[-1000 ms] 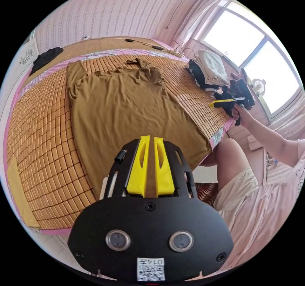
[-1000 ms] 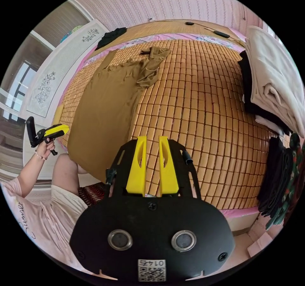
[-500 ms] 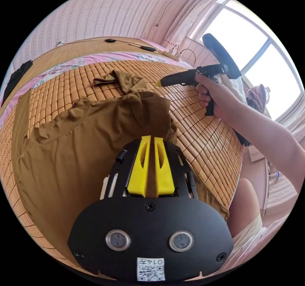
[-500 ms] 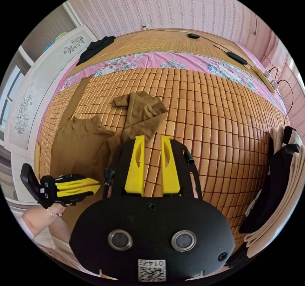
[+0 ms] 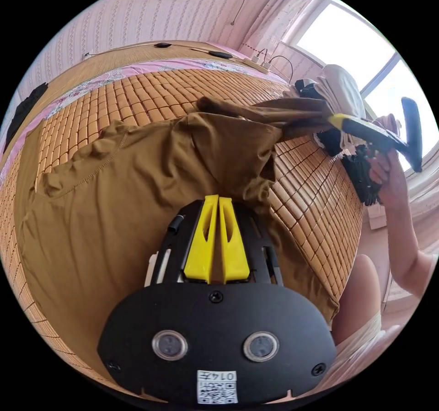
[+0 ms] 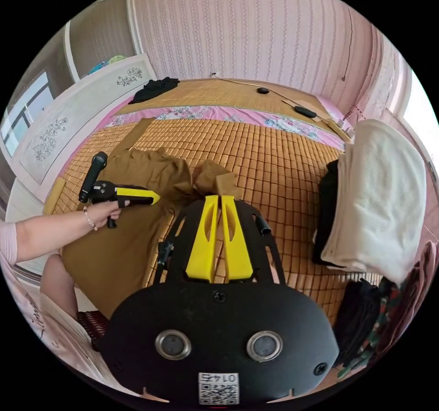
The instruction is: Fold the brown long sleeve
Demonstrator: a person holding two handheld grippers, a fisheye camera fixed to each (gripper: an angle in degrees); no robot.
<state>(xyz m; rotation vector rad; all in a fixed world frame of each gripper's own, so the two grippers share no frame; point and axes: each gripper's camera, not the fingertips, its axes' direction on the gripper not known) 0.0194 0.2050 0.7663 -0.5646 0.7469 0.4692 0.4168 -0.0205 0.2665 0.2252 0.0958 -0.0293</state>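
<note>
The brown long sleeve (image 5: 114,210) lies spread on the bamboo mat (image 5: 151,91) of the bed, its body flat and its shoulder area bunched. In the left gripper view, the left gripper (image 5: 218,199) sits low over the garment with its yellow jaws pressed together at the tips — brown cloth bunches right at them, but whether any is pinched between them cannot be told. Further right, the right gripper (image 5: 336,119) pinches the end of one sleeve, which is drawn out taut above the mat. In the right gripper view, the left gripper (image 6: 153,197) hovers over the shirt body; the right gripper (image 6: 221,197) shows its jaws closed on brown fabric. A stack of folded clothes (image 6: 379,200) sits beside — white over dark.
</note>
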